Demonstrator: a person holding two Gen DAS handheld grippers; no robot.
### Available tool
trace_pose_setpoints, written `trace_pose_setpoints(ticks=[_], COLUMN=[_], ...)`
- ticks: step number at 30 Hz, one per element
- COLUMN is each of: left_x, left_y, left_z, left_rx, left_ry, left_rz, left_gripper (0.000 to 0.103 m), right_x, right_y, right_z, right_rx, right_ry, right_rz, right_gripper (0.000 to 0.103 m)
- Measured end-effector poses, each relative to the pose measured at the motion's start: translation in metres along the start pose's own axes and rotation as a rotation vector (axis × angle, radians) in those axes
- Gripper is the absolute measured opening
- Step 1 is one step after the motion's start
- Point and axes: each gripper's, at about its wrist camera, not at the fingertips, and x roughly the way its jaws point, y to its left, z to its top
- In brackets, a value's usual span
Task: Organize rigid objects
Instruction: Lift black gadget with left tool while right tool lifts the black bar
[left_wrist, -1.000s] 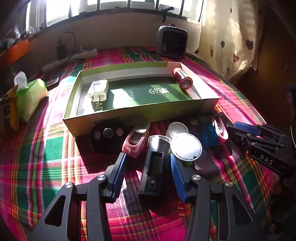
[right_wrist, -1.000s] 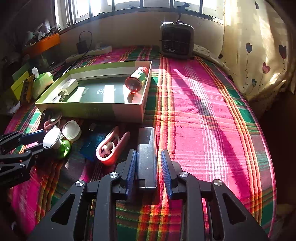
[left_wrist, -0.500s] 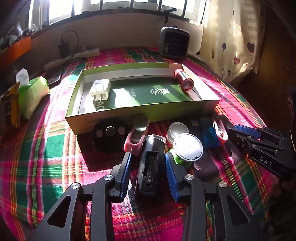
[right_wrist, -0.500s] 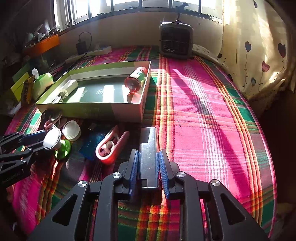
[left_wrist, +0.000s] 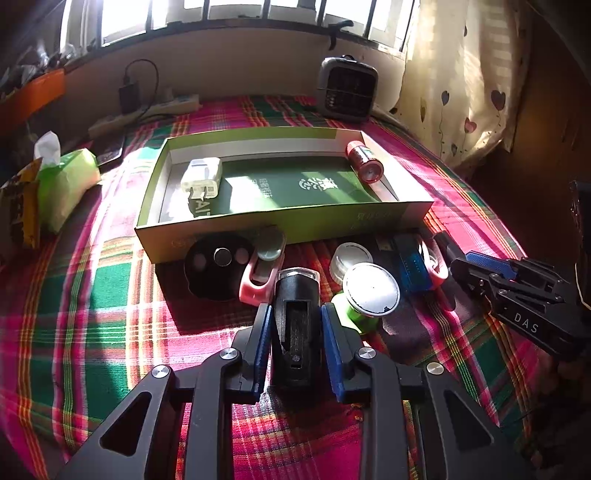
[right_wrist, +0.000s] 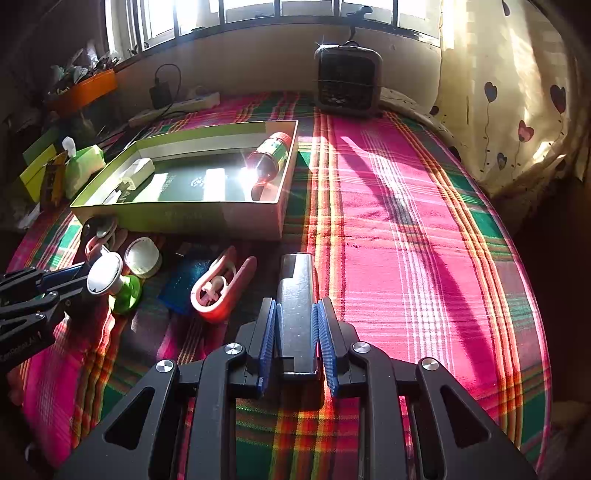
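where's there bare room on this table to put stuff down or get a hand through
Free: the wide plaid cloth right of the green box, up to the heater; the box floor between charger and red can; cloth between box and tissue pack. Crowded: the strip in front of the box, packed with small items.

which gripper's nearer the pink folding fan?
Right. The right gripper, shut on the silver block, sits just beside the pink folding fan. The left gripper, closing around the black block, is further off, past the green-based knob.
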Motion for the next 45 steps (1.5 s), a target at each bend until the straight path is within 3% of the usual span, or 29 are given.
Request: trace_pose_setpoints(ticks=[26, 45], left_x=[-0.003, -0.019], left_y=[-0.006, -0.004], left_z=[-0.008, -0.006], left_rx=[0.013, 0.007], left_ry=[0.021, -0.020], left_rz=[0.006, 0.021], left_gripper=[0.028, 0.026], right_x=[-0.008, -0.014], right_y=[-0.002, -0.002], right_z=[-0.005, -0.005], right_rx=[0.013, 0.013], right_ry=[-0.016, -0.028], right_rz=[0.016, 0.012], right_gripper=[0.024, 0.024])
